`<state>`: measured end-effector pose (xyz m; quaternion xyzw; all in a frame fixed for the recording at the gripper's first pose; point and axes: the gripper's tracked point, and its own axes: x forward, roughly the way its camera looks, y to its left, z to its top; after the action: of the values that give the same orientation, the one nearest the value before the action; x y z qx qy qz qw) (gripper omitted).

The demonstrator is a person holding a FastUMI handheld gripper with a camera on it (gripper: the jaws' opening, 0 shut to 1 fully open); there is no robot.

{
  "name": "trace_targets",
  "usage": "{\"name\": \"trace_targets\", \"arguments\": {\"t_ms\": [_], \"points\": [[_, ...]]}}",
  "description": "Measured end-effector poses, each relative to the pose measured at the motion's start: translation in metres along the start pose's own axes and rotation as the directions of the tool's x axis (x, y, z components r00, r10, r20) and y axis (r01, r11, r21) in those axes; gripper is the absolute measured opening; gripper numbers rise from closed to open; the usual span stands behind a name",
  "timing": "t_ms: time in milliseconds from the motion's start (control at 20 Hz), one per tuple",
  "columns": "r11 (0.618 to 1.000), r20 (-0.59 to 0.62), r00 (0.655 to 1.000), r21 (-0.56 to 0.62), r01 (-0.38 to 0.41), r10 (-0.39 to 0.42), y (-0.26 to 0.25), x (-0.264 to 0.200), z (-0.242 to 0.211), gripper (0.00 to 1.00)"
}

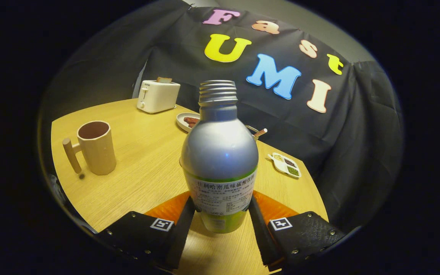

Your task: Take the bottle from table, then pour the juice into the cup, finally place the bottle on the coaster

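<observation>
A silver bottle [220, 152] with a green-and-white label and an open threaded neck stands upright between my fingers. My gripper [222, 208] is shut on the bottle, one finger pressing each side of its lower label. An orange coaster [168, 209] lies on the table right behind the bottle's base and shows on both sides of it. I cannot tell whether the base rests on it or hangs just above. A beige cup [97, 148] with a wooden peg handle stands well off to the left, beyond the fingers.
On the round wooden table [143, 152], a white toaster [158, 95] stands at the back. A plate with food [188, 121] lies behind the bottle, a small divided dish [287, 164] to its right, and a stick end [261, 132] pokes out.
</observation>
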<state>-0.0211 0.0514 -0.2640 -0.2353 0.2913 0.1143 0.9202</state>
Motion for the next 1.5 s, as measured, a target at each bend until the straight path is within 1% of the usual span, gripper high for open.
{"name": "trace_targets", "arguments": {"t_ms": [300,550,800,1300,1500], "points": [[0.991,0.005,1.000,-0.131,-0.004,0.005,0.021,0.001,0.014,0.77],[0.966,0.013,1.000,-0.259,0.009,-0.006,0.035,0.003,0.027,0.77],[0.928,-0.003,1.000,-0.372,0.011,-0.012,0.048,0.009,0.033,0.77],[0.846,-0.020,0.999,-0.533,0.026,-0.044,0.073,0.010,0.048,0.77],[0.800,-0.030,0.998,-0.599,0.030,-0.059,0.083,0.011,0.054,0.77]]}}
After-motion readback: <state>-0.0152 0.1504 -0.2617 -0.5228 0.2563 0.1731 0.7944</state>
